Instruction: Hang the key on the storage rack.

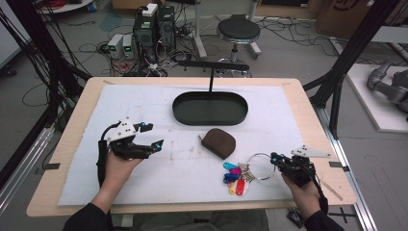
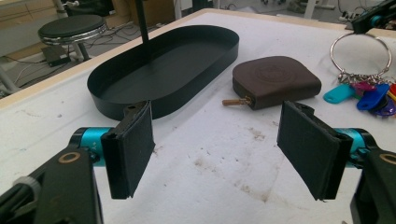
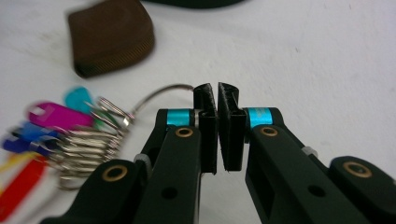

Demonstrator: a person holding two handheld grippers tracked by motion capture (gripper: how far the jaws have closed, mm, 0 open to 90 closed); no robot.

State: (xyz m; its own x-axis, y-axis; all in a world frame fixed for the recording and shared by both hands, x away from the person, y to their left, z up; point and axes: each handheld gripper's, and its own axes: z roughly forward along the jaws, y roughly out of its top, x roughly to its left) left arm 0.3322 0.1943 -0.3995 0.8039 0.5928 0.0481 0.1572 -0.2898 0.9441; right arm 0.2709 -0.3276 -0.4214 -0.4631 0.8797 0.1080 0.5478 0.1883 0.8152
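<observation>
Right tongs (image 1: 275, 159) at the tabletop's (image 1: 77, 120) near right, jaws pinched on the big metal key ring (image 1: 260, 166). Coloured key tags (image 1: 235, 177) bunched on the white mat (image 1: 144, 101) to the left of that ring. Brown pouch (image 1: 219, 143) just beyond the tags, black oval tray (image 1: 210, 108) behind it. Left tongs (image 1: 153, 135) well apart at the mat's left, jaws spread wide, holding nothing, aimed toward pouch and tray.

Overhead looks down; gripper views near pouch (image 2: 276, 81).
</observation>
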